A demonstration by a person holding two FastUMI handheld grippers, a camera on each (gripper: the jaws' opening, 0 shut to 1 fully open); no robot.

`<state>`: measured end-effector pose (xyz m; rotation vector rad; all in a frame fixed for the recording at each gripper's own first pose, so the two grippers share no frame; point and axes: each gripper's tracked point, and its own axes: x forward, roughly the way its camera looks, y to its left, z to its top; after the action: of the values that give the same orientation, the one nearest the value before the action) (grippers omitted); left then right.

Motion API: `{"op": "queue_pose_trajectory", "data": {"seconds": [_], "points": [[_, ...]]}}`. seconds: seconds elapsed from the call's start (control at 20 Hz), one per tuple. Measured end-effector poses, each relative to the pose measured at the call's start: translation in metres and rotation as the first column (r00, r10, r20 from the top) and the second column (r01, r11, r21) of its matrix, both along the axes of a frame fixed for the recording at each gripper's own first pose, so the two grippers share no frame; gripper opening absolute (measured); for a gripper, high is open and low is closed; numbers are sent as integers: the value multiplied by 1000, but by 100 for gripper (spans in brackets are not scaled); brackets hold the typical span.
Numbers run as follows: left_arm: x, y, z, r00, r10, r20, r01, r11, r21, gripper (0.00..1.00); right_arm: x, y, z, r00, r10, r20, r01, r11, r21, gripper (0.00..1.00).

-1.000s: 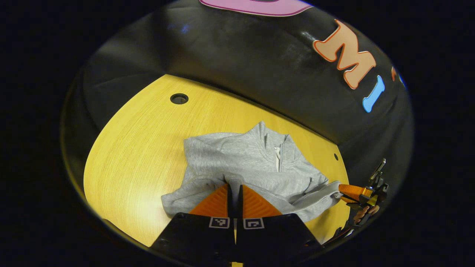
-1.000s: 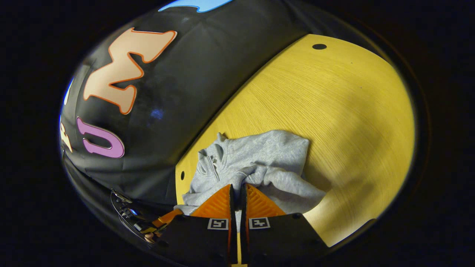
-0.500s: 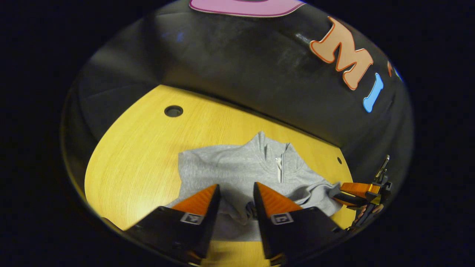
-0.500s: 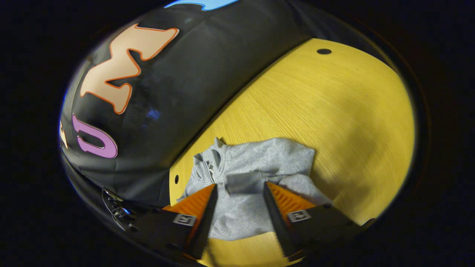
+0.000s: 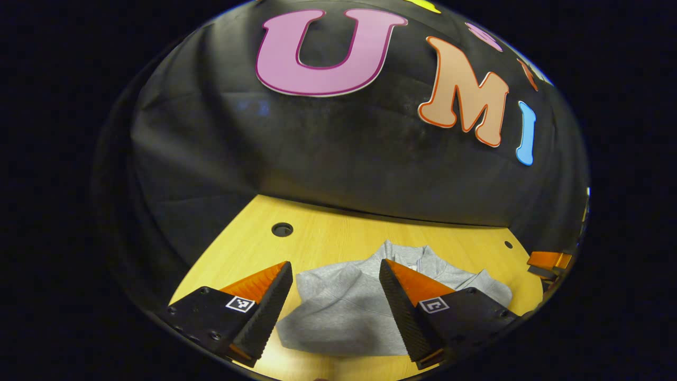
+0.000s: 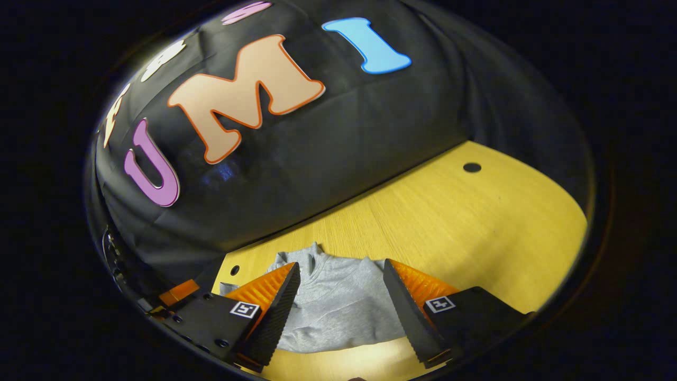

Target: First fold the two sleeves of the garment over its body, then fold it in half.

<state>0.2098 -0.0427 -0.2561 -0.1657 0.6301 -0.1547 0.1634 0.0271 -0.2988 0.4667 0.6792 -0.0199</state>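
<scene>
left gripper (image 5: 334, 296) spread wide | right gripper (image 6: 341, 296) spread wide | grey garment (image 5: 344, 317) seemingly folded, on table (image 6: 476, 222)

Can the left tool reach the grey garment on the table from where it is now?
Probably yes. The left tool is open, and the grey garment lies on the table straight ahead, with nothing between them.

The grey garment (image 5: 344, 312) is soft, matt knitted cloth with a fine fleck. It lies on the yellow wooden surface (image 6: 476, 211), smooth with a fine straight grain and a faint sheen. The left gripper (image 5: 336, 296) has matt black plastic bodies and ribbed orange fingers (image 5: 410, 283).
</scene>
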Motion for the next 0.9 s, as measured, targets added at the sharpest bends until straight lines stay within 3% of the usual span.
{"op": "queue_pose_trajectory", "data": {"seconds": [0.35, 0.75, 0.9], "points": [[-30, 14, 68, 987, -15, 159, -7, 991, 134, 95, -8, -8, 65, 978, 69, 197, -29, 980, -198, 97], [-58, 12, 111, 967, -22, 254, -19, 987, 159, 95, -35, 9, 142, 890, 191, 414, -21, 924, -381, 97], [-60, 13, 118, 962, -39, 271, -11, 983, 182, 95, -45, 14, 149, 885, 206, 418, -26, 917, -398, 98]]}}
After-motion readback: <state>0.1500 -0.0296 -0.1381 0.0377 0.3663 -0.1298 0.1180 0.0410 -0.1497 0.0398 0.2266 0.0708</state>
